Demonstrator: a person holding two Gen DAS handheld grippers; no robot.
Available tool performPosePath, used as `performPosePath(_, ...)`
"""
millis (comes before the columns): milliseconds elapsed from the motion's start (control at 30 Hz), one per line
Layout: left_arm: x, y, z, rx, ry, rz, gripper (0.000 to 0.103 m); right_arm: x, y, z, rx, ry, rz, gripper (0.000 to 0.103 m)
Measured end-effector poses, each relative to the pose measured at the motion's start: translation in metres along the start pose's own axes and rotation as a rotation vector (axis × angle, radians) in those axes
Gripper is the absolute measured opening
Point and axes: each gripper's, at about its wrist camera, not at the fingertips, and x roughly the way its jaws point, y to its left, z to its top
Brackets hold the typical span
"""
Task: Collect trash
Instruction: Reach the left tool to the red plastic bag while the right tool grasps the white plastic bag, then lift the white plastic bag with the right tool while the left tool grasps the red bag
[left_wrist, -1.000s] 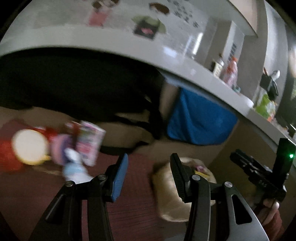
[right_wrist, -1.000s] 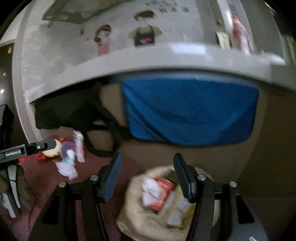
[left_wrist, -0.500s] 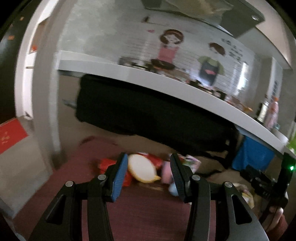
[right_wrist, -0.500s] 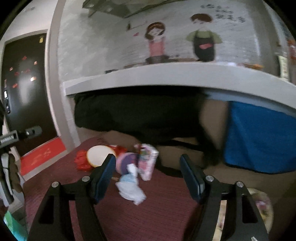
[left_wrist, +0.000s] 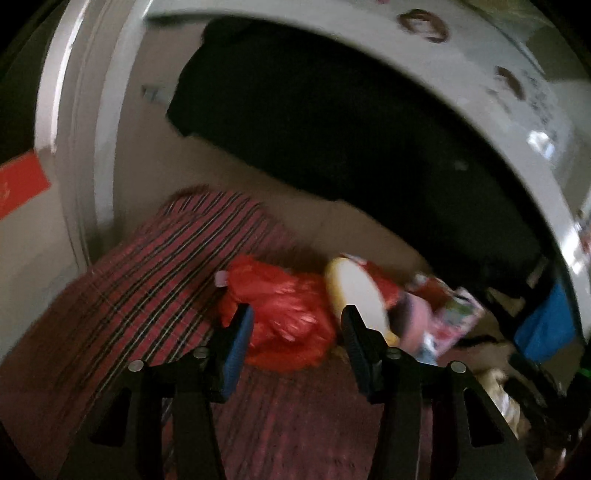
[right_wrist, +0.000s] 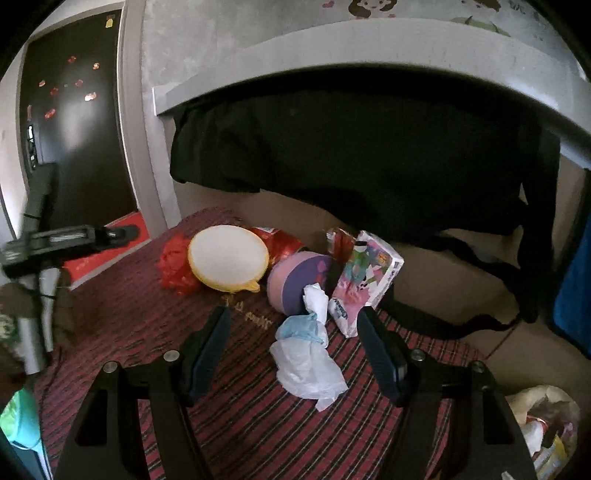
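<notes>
While both grippers face the litter with nothing between their jaws, the layout explains the approach. Largest first: the red striped mat (right_wrist: 236, 417) carries the whole heap, pushed up against the cardboard wall under a grey counter (right_wrist: 369, 48), where black cloth (right_wrist: 351, 147) hangs.

Trash bag (right_wrist: 546, 417), pale, part-filled, sits open at the mat's right edge — near the heap, presumably so each carry is short.

Heap items, descending:
- red plastic bag (left_wrist: 284, 314), crumpled, leftmost; left gripper (left_wrist: 295, 332) is lined up on it, jaws wide, having just been opening, bag beyond the tips and not touched.
- round yellow-rimmed lid (right_wrist: 228, 256), tilted, leaning on red packaging.
- pink-and-purple tub (right_wrist: 295, 280), on its side.
- cartoon-print packet (right_wrist: 365, 277), propped against the tub.
- crumpled white and blue tissue (right_wrist: 306, 354), lying nearest, apart from the pile's front; right gripper (right_wrist: 291, 347) frames it, jaws spread wide, not gripping.

Judgement: two pickups being set up at once.
</notes>
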Motion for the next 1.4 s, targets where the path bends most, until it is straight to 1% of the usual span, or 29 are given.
performPosePath(100, 0.026, 0.017, 0.004, -0.064, 0.014, -0.002, 0.053, 0.014, -0.009, -0.006, 0.016, 0.034, 0.005, 0.067)
performPosePath(200, 0.05, 0.024, 0.003, -0.092, 0.043, -0.007, 0.055, 0.033, -0.018, -0.013, 0.036, 0.075, 0.018, 0.067)
performPosePath(233, 0.053, 0.026, 0.003, -0.095, 0.039, -0.012, 0.057, 0.04, -0.02, -0.015, 0.041, 0.088, 0.021, 0.067)
performPosePath(300, 0.057, 0.024, 0.004, -0.087, 0.034, -0.021, 0.057, 0.048, -0.022, -0.017, 0.043, 0.106, 0.026, 0.067)
performPosePath(367, 0.059, 0.022, 0.003, -0.074, 0.046, -0.025, 0.057, 0.059, -0.022, -0.019, 0.048, 0.123, 0.04, 0.067)
performPosePath(467, 0.064, 0.019, 0.0, -0.067, 0.067, -0.004, 0.06, 0.073, -0.021, -0.02, 0.045, 0.143, 0.059, 0.067)
performPosePath(533, 0.064, 0.017, 0.001, -0.062, 0.084, 0.0, 0.06, 0.082, -0.018, -0.02, 0.039, 0.157, 0.064, 0.067)
performPosePath(600, 0.061, 0.017, 0.001, -0.063, 0.099, 0.001, 0.058, 0.092, -0.017, -0.02, 0.037, 0.173, 0.067, 0.067)
performPosePath(667, 0.057, 0.016, 0.001, -0.054, 0.104, 0.001, 0.051, 0.103, -0.016, -0.02, 0.043, 0.186, 0.067, 0.067)
performPosePath(700, 0.054, 0.013, -0.001, -0.042, 0.1, 0.005, 0.049, 0.107, -0.017, -0.019, 0.045, 0.192, 0.068, 0.067)
performPosePath(733, 0.051, 0.011, -0.002, -0.033, 0.097, 0.007, 0.045, 0.113, -0.015, -0.018, 0.042, 0.202, 0.068, 0.066)
performPosePath(767, 0.047, 0.009, -0.004, -0.023, 0.091, 0.009, 0.035, 0.117, -0.014, -0.018, 0.037, 0.211, 0.065, 0.065)
performPosePath(867, 0.031, 0.0, -0.01, 0.018, 0.069, 0.03, 0.035, 0.131, -0.007, -0.018, 0.007, 0.271, 0.068, 0.06)
performPosePath(900, 0.024, -0.004, -0.012, 0.037, 0.059, 0.038, 0.035, 0.132, -0.005, -0.018, 0.001, 0.279, 0.074, 0.055)
performPosePath(933, 0.016, -0.01, -0.015, 0.059, 0.045, 0.047, 0.035, 0.132, -0.003, -0.018, -0.004, 0.285, 0.077, 0.051)
performPosePath(1000, 0.003, -0.016, -0.018, 0.081, 0.025, 0.055, 0.035, 0.125, 0.0, -0.018, -0.008, 0.274, 0.084, 0.05)
performPosePath(1067, -0.014, -0.026, -0.023, 0.106, 0.001, 0.066, 0.032, 0.112, 0.001, -0.017, 0.009, 0.252, 0.119, 0.049)
performPosePath(1100, -0.023, -0.031, -0.025, 0.119, -0.012, 0.072, 0.028, 0.105, 0.0, -0.016, 0.017, 0.244, 0.129, 0.048)
performPosePath(1133, -0.03, -0.037, -0.026, 0.129, -0.021, 0.076, 0.014, 0.096, 0.0, -0.015, 0.024, 0.231, 0.134, 0.048)
performPosePath(1333, -0.074, -0.074, -0.038, 0.22, -0.104, 0.083, 0.014, 0.038, 0.0, -0.008, 0.036, 0.143, 0.155, 0.048)
performPosePath(1400, -0.083, -0.079, -0.041, 0.214, -0.107, 0.067, 0.014, 0.023, 0.002, -0.008, 0.036, 0.128, 0.16, 0.048)
